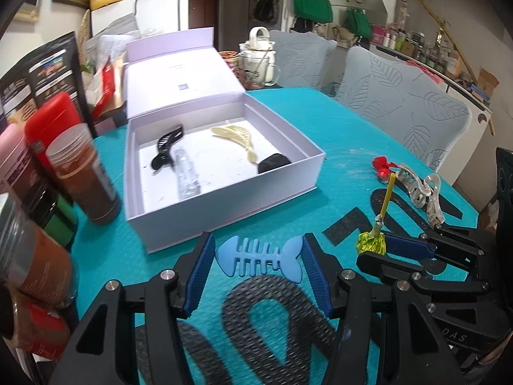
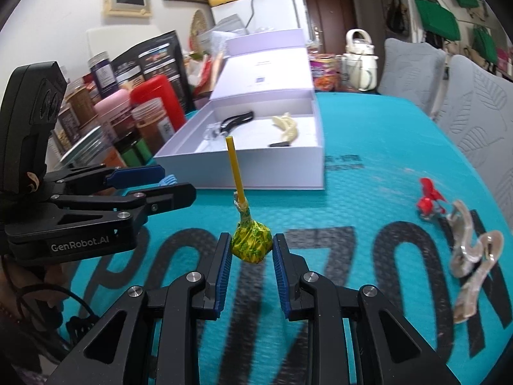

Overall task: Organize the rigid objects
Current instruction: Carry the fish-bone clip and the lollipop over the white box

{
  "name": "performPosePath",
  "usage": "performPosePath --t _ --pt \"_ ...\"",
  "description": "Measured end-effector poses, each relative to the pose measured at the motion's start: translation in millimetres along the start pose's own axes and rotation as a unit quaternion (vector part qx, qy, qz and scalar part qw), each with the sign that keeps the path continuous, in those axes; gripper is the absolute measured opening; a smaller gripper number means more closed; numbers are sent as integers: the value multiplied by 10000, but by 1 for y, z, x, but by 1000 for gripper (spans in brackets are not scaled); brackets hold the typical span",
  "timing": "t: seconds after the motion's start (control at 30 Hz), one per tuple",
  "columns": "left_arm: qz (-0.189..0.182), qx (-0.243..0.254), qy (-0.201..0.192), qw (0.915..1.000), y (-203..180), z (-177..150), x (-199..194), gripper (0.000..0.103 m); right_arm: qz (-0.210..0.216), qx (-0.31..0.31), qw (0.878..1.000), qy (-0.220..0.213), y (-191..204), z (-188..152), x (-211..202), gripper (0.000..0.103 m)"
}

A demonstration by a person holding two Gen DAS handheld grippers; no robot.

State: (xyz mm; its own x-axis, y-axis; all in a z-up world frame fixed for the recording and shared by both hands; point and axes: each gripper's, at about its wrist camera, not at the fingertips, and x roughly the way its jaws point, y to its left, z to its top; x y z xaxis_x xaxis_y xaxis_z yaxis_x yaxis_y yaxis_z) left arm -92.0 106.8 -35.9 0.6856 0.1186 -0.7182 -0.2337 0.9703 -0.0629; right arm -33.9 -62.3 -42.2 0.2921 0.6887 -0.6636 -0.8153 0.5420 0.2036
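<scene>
Carry step: left tongs point(image 1: 259, 256) pinching blue fishbone clip point(image 1: 260, 256), right tongs point(image 2: 252, 247) pinching wrapped lollipop point(image 2: 251, 243), both just short of the open white box point(image 1: 231, 202). Next: lift over near wall, release inside

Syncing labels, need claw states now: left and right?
Left claw: closed on the blue fishbone clip, carried above the table.
Right claw: closed on the wrapped lollipop, stick pointing up.
</scene>
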Motion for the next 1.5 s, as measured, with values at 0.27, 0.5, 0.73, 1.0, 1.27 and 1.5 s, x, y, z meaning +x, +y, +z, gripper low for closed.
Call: performPosePath --t 0.27,0.5,0.73,1.0,1.27,1.5 --pt "110 -137 -118 9998 21 1 -13 55 255 -44 9996 68 20 10 11 25" --pt "95 -233 -263 9993 35 13 -18 55 331 -46 9994 34 24 30 14 25" --pt "56 -118 -470 9988 40 37 -15 55 214 -233 9994 -111 25 58 13 25" --pt "72 -26 -629 9980 41 66 -13 55 162 -332 9989 -300 20 88 11 25" --pt "159 18 -754 9970 45 90 -7 55 131 -393 9984 -390 12 113 17 25" --pt "188 -30 -925 9955 55 115 6 55 149 -445 9981 -402 6 133 31 25"
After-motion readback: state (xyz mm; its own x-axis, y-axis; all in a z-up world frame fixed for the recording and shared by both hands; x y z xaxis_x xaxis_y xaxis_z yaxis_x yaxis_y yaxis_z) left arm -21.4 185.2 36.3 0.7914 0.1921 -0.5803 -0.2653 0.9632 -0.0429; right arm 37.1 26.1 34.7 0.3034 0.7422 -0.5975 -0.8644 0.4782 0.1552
